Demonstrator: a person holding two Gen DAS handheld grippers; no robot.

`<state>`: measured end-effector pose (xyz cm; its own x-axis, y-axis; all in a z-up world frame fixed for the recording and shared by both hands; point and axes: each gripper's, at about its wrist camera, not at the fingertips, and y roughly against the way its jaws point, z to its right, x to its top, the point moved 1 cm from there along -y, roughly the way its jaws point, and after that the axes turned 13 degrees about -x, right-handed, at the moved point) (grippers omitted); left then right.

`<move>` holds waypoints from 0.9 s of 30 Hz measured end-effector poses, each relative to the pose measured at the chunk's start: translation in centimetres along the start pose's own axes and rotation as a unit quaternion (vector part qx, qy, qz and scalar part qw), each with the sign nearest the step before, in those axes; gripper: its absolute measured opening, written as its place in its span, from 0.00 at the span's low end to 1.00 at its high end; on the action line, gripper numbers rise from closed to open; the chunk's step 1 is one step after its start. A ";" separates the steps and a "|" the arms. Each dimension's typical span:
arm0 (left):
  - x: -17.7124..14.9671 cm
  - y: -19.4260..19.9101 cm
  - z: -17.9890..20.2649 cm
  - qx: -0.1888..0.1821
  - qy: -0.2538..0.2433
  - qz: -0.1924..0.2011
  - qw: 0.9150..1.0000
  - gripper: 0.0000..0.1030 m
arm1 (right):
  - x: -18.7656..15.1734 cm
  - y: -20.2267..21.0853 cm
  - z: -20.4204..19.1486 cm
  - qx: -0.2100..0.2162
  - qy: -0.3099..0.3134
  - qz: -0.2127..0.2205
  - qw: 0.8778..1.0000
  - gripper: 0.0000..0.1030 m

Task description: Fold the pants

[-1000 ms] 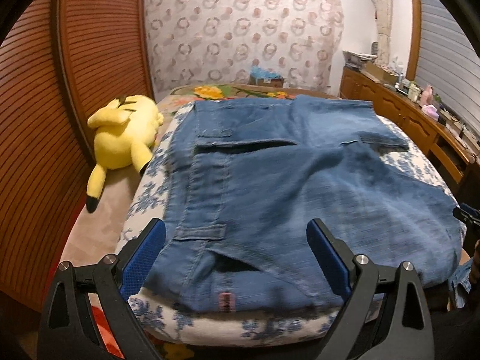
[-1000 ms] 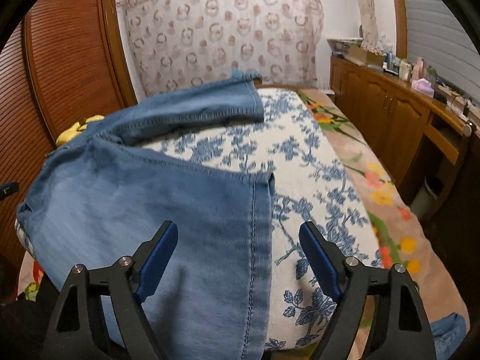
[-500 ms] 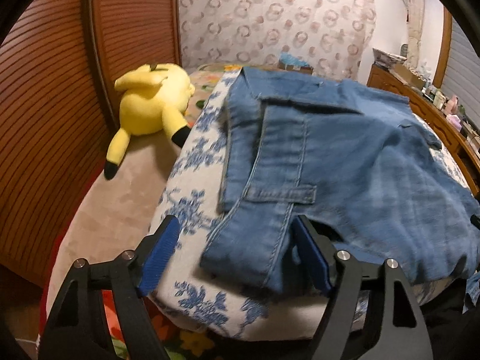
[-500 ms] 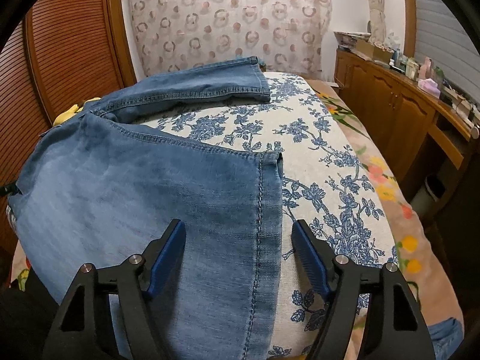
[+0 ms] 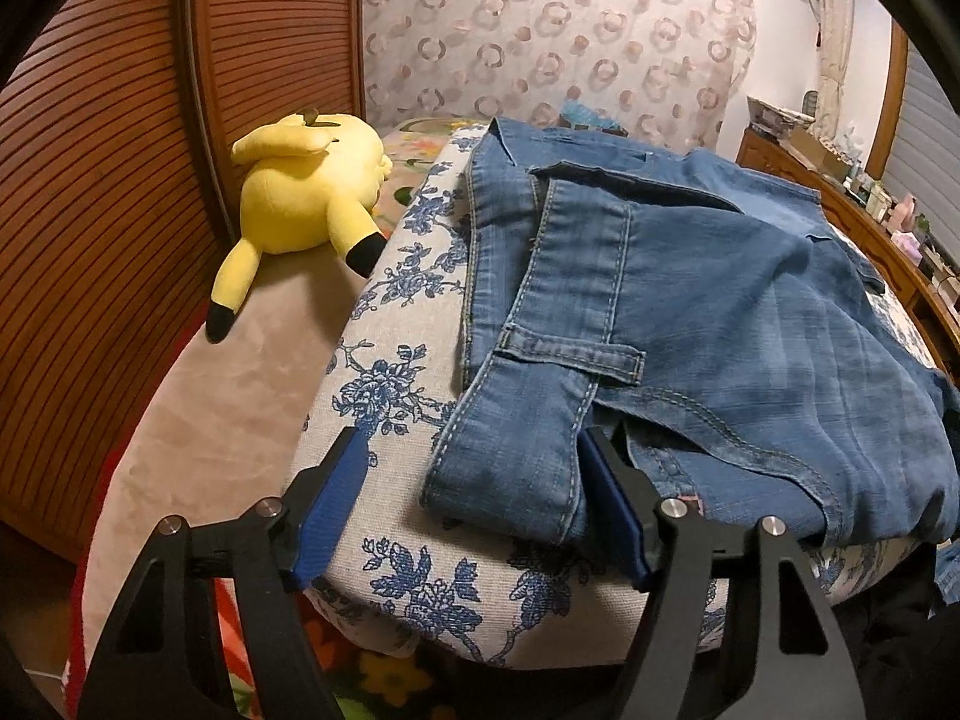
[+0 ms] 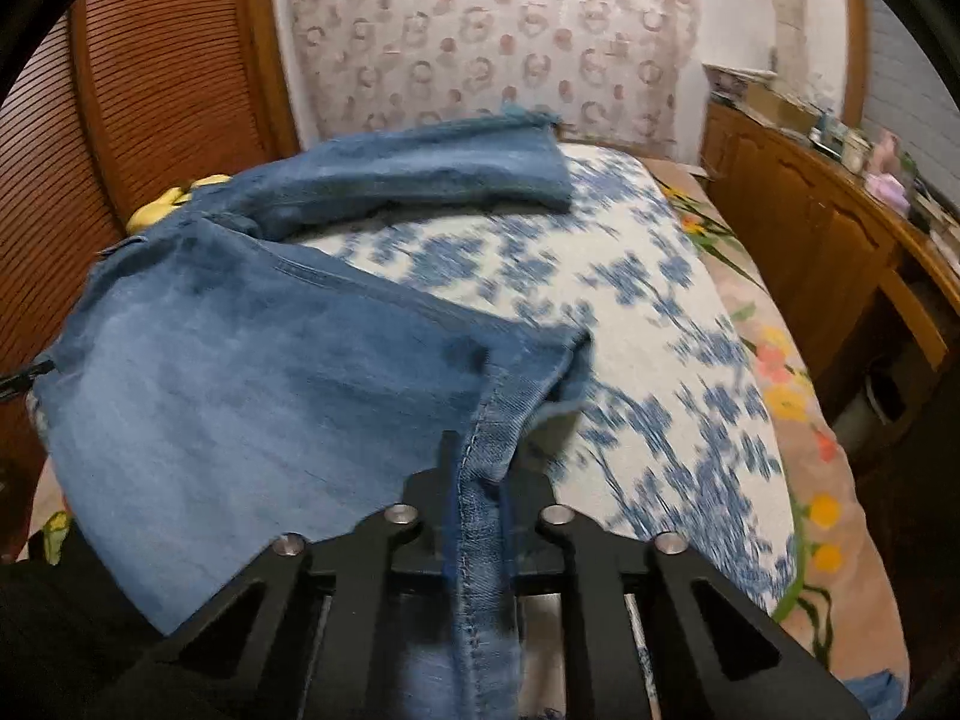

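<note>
Blue denim pants (image 5: 708, 312) lie spread on a blue-flowered white cushion (image 5: 384, 324). My left gripper (image 5: 474, 516) is open, its blue pads on either side of the near waistband corner (image 5: 510, 468). In the right wrist view the near pant leg (image 6: 252, 372) lies across the cushion (image 6: 660, 360) and the far leg (image 6: 444, 174) lies behind it. My right gripper (image 6: 480, 480) is shut on the hem of the near leg (image 6: 486, 528), which bunches up between the fingers.
A yellow plush toy (image 5: 306, 198) lies left of the cushion by a slatted wooden door (image 5: 90, 180). A wooden cabinet (image 6: 840, 252) with small items on top runs along the right. A patterned curtain (image 6: 480, 36) hangs at the back.
My right gripper has closed on the near leg's hem and the fabric has lifted. My left gripper moved left to the waistband corner and stays open.
</note>
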<state>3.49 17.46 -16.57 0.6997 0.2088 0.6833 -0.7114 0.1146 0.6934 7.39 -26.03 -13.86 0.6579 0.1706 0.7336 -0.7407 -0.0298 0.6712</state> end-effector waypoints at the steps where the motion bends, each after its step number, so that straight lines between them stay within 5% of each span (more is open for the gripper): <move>1: 0.0 0.0 0.0 0.000 -0.001 0.000 1.000 0.71 | 0.5 0.4 -0.1 0.007 0.003 0.009 1.000 0.08; 11: 0.1 0.3 -0.2 -0.004 0.006 0.001 1.000 0.69 | 6.6 3.1 -2.1 0.037 0.017 0.100 0.994 0.07; 15: 0.0 0.2 -0.1 -0.006 0.006 0.000 1.000 0.68 | 7.3 0.4 -2.9 0.043 0.022 0.096 0.994 0.07; 20: 0.0 0.4 0.2 -0.021 0.000 0.001 1.000 0.54 | 5.5 -3.1 -3.1 0.049 0.018 0.052 0.997 0.08; 25: -0.1 0.4 0.3 -0.022 0.000 0.001 1.000 0.53 | 2.8 -2.1 -1.4 0.024 0.015 0.042 0.999 0.43; 27: -0.1 0.4 0.3 -0.020 -0.003 0.001 1.000 0.53 | 1.6 -0.8 -0.6 0.014 0.011 0.043 0.999 0.45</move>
<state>3.18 17.14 -16.33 0.6986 0.2038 0.6858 -0.7147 0.1530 0.6825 8.90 -25.13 -13.27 0.5882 0.1869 0.7868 -0.7904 -0.0727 0.6082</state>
